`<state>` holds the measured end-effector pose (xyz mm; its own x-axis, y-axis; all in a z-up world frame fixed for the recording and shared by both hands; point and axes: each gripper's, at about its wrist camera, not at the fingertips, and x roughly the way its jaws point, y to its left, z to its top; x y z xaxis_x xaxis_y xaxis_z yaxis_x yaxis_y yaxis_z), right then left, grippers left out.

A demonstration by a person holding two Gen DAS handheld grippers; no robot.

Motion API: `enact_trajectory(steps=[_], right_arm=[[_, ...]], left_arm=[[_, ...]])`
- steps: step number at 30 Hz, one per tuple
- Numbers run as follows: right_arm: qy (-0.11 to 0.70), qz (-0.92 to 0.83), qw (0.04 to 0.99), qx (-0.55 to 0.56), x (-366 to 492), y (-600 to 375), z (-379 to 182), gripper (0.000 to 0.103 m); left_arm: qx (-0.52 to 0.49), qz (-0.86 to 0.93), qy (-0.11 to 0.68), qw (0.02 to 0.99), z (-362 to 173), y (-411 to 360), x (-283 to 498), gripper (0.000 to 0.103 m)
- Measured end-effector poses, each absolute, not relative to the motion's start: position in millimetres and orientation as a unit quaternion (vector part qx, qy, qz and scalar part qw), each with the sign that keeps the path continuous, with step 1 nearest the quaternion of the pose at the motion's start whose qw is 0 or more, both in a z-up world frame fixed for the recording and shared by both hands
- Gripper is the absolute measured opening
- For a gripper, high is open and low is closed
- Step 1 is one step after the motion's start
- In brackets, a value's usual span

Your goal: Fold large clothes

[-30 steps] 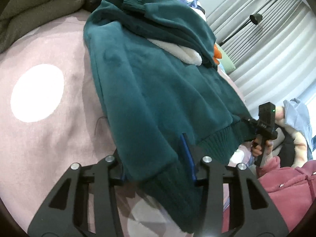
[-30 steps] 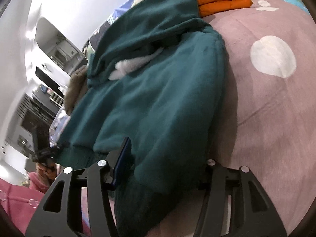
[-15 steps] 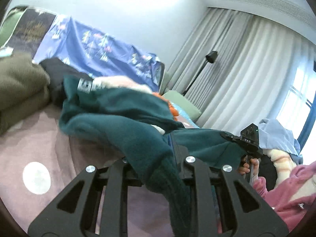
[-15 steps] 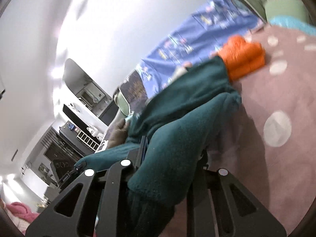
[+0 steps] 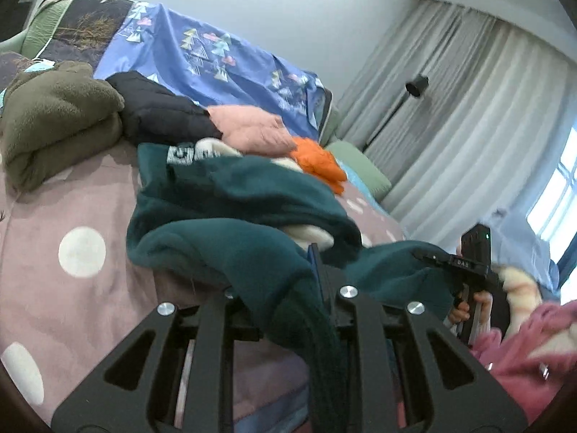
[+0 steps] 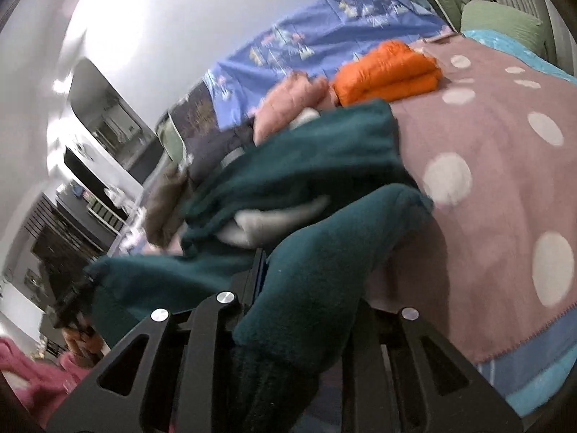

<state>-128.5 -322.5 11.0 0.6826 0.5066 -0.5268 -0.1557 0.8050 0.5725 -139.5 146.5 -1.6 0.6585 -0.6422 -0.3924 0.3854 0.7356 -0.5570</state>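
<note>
Left wrist view: the left claw is clamped on the ribbed hem of the dark teal fleece sweater; the right claw is easing open slightly yet pinches the other hem corner. Soft, thick and probably weighty, it sags across the pink polka-dot bed blanket, whose near edge looks free for folding.

Much of my teal sweater is hidden or cut off.

Its bunched fleece covers the fingertips of my left gripper and my right gripper, so I cannot see the pads. The ribbed hem runs off both bottom edges. In the right view my other hand and the shelves are blurred.
</note>
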Motion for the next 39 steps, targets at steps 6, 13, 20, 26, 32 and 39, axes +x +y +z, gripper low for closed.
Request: enact_trajectory(steps=[6,13,20,26,32,39], right_arm=[[0.309,0.169,0.889,0.293,-80,-338,31,0.02],[0.334,0.141,0.883,0.298,6,-336,29,0.02],[0.387,0.122,0.852,0.331,74,-338,-24,0.021],[0.398,0.133,0.831,0.366,83,-348,-48,0.029],[0.373,0.17,0.853,0.323,50,-342,-15,0.044],[0.35,0.19,0.871,0.289,6,-331,7,0.059]], left_arm=[[-0.239,-0.278,0.254,0.895,19,160,-100,0.019],[-0.225,-0.26,0.27,0.9,22,152,-17,0.019],[-0.28,-0.223,0.321,0.877,-37,166,72,0.019],[-0.3,-0.205,0.345,0.865,-84,164,103,0.022],[-0.274,-0.23,0.325,0.876,-66,164,87,0.023],[-0.278,-0.257,0.3,0.875,-47,169,56,0.032]])
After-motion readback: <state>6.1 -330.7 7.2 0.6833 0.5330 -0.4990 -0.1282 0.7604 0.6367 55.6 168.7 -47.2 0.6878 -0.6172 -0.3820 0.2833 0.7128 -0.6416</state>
